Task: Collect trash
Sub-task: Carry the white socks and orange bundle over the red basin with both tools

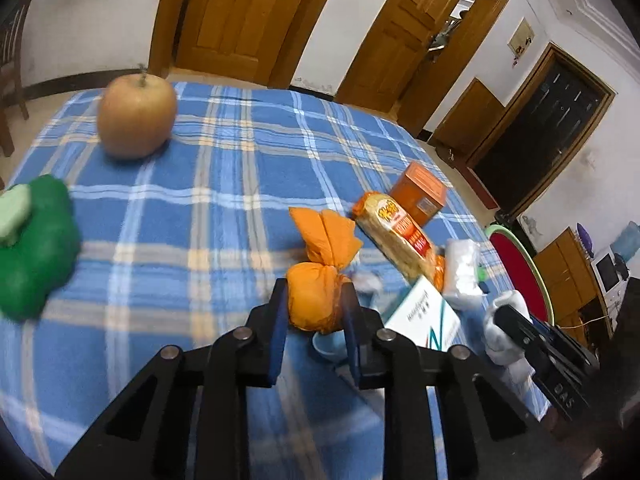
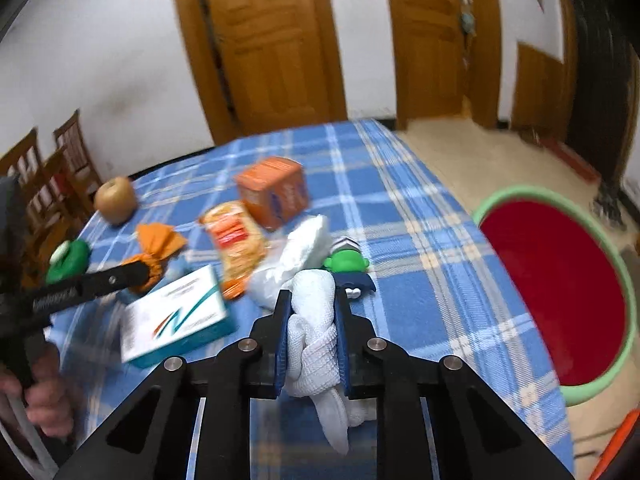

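Observation:
My left gripper [image 1: 314, 286] is shut on a knotted orange plastic bundle [image 1: 316, 306], whose loose orange tails [image 1: 326, 236] stick up beyond the fingers. In the right wrist view that same left gripper [image 2: 134, 274] comes in from the left with the orange bundle [image 2: 154, 266] at its tip. My right gripper [image 2: 312, 294] is shut on a knotted white cloth-like bundle [image 2: 314, 320] just above the blue plaid tablecloth [image 2: 400, 240]. From the left wrist view, the right gripper [image 1: 516, 326] and its white bundle [image 1: 502, 320] sit at the right edge.
On the table lie a cracker packet [image 2: 236, 240], an orange box [image 2: 272, 192], a white-and-teal box [image 2: 176, 320], a white plastic bag [image 2: 296, 256], a green toy [image 2: 346, 262], an apple [image 1: 136, 116] and a green lump [image 1: 36, 248]. A red bin with green rim [image 2: 560, 292] stands beside the table's right edge.

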Tool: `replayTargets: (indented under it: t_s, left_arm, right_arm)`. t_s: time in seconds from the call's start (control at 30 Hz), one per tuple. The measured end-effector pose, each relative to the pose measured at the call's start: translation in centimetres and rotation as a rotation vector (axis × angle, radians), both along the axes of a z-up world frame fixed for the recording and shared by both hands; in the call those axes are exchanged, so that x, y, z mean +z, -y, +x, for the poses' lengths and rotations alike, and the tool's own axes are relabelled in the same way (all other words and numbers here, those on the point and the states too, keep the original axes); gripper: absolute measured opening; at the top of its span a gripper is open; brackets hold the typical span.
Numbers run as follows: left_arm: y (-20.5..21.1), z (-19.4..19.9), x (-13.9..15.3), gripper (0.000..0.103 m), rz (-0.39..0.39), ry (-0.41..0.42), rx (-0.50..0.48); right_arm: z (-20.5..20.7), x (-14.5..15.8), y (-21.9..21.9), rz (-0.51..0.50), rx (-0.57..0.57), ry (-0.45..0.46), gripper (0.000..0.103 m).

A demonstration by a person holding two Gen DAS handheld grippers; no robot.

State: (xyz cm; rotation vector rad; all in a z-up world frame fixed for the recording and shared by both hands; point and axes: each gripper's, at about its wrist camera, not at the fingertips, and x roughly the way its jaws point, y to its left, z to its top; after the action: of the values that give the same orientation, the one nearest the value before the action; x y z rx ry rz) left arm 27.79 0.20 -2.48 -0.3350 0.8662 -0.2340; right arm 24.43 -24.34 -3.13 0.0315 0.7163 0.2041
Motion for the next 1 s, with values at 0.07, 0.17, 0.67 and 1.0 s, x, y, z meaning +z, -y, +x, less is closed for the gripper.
replayTargets:
  t_s: [0.07, 0.17, 0.67, 1.0]
  left_arm:
    - [-0.1, -1.0, 0.8, 0.025, 0.002, 0.019, -0.007]
    - [-0.2, -2.8, 2.1, 0.026, 0.014, 0.044, -0.003]
    - [0.4, -11.5, 4.9, 0.026, 0.121, 0.136, -0.019]
    - [1.6, -13.2, 5.1, 0.027, 0.143, 0.160, -0.040]
  right_arm:
    - [-1.3, 0.5, -0.3, 0.006, 0.031, 0.009, 0.020]
    - [-3.1, 1.2, -0.7, 0.008, 0.061, 0.029, 0.020]
    - [-9.5, 3.7, -1.8, 0.123, 0.139, 0.074, 0.020]
    - [-10.7, 3.6, -3.4, 0.097, 0.167, 0.084, 0.020]
